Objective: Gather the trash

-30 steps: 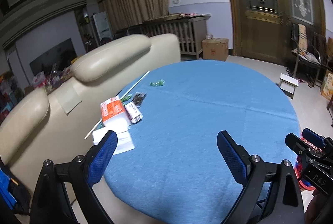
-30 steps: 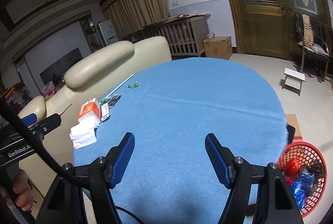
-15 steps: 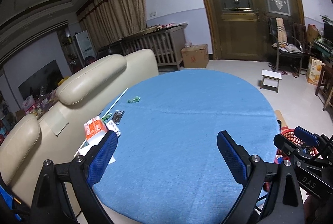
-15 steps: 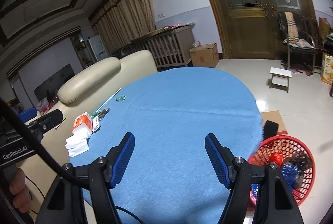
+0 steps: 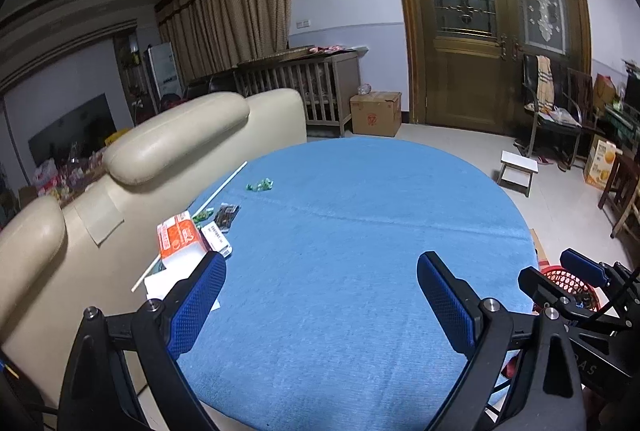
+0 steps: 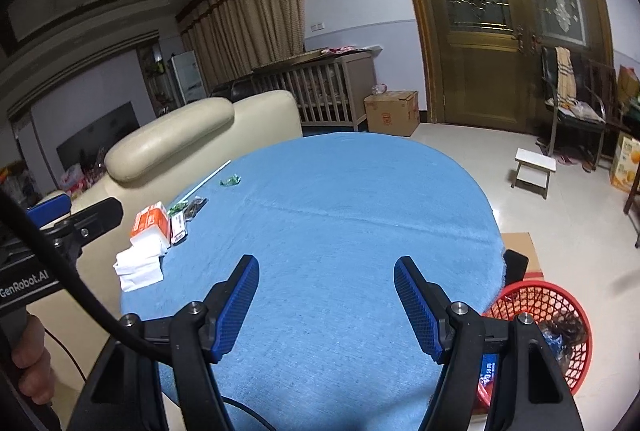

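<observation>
Litter lies along the left edge of the round blue table (image 5: 360,231): an orange and white tissue pack (image 5: 180,237), white tissues (image 6: 138,265), a small white packet (image 5: 216,237), a dark wrapper (image 5: 227,217), a green wrapper (image 5: 260,185) and a long white stick (image 5: 220,189). A red mesh basket (image 6: 556,311) holding trash stands on the floor at the table's right. My left gripper (image 5: 322,271) is open and empty above the near table edge. My right gripper (image 6: 326,273) is likewise open with nothing between its blue pads.
A cream sofa (image 5: 172,139) presses against the table's left side. Beyond the table are a cardboard box (image 5: 376,113), a wooden crib (image 5: 304,87), a small white stool (image 5: 518,169) and chairs before a wooden door (image 5: 492,43). Flat cardboard (image 6: 520,251) lies beside the basket.
Both views first pulled back and rose, showing more floor and door, then came slightly closer to the table again. Neither gripper's jaws changed, and the litter has not moved.
</observation>
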Available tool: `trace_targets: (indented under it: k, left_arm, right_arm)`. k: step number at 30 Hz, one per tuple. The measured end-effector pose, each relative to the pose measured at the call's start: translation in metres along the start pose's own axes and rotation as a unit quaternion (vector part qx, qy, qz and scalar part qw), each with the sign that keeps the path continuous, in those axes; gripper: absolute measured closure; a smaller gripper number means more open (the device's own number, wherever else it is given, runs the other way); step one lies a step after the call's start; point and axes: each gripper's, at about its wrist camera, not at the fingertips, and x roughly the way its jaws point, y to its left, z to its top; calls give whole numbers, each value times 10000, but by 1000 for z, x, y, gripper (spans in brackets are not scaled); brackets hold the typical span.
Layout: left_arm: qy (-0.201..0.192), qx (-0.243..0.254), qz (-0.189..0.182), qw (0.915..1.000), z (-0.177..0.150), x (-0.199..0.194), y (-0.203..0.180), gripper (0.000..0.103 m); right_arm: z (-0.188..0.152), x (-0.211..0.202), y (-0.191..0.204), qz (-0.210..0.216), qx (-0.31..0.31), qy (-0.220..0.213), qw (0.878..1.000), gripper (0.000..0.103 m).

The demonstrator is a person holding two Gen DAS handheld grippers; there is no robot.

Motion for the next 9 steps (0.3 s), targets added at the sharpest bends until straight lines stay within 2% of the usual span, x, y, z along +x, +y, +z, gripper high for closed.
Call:
trace_targets:
  k: [6,9]
  left_arm:
    - [149,-294,88,9994,-8,23,31,7]
    - [357,-392,85,9986,-15,45,42,7]
  right_arm:
    - [3,20,23,-9,-218,160,9996,29]
    - [3,36,32,-4,-299,301,9991,29]
